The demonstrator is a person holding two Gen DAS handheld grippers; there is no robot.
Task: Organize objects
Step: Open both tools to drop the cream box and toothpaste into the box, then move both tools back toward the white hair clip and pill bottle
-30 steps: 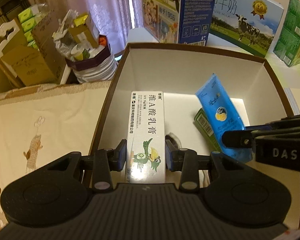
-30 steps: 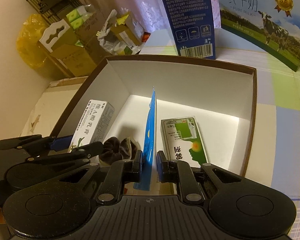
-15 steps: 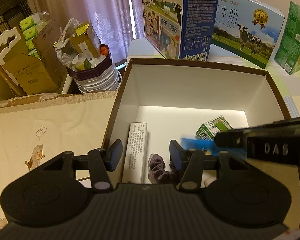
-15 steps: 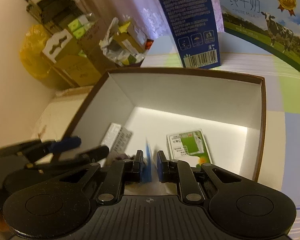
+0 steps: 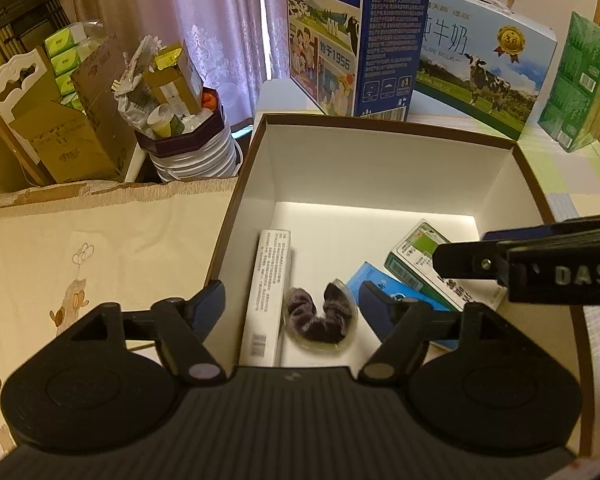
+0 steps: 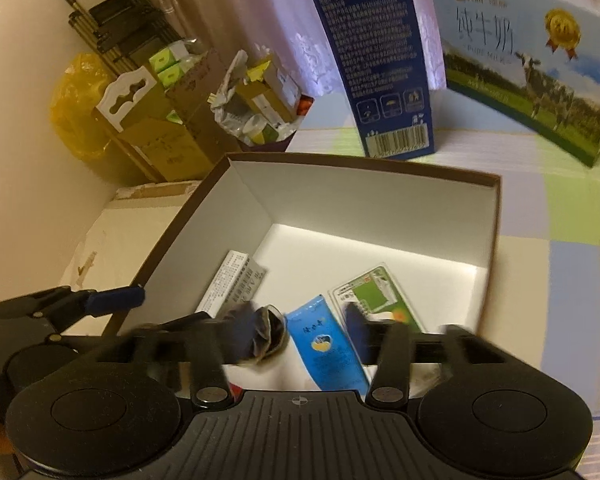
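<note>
An open brown-rimmed white box [image 5: 380,160] [image 6: 340,200] holds a long white medicine carton [image 5: 266,292] [image 6: 232,280] at its left, a dark purple scrunchie [image 5: 320,316] [image 6: 266,330], a blue tube [image 5: 384,284] [image 6: 324,340] and a green-white medicine box [image 5: 424,256] [image 6: 374,294]. My left gripper [image 5: 292,304] hangs open above the carton and scrunchie, holding nothing. My right gripper [image 6: 298,330] is open over the blue tube, which lies flat on the box floor; it also shows in the left wrist view [image 5: 460,256], seen side-on at the right.
Tall blue milk carton [image 5: 356,36] [image 6: 368,56] and a pale blue milk case [image 5: 480,60] [image 6: 528,60] stand behind the box. Green packs [image 5: 580,84] stand at the far right. Cardboard boxes [image 5: 72,128] and a full bin [image 5: 184,136] sit left, beyond a cream cloth [image 5: 80,256].
My left gripper let go of the white carton, which now lies in the box. My right gripper opened and released the blue tube, which fell flat. Both grippers drew back.
</note>
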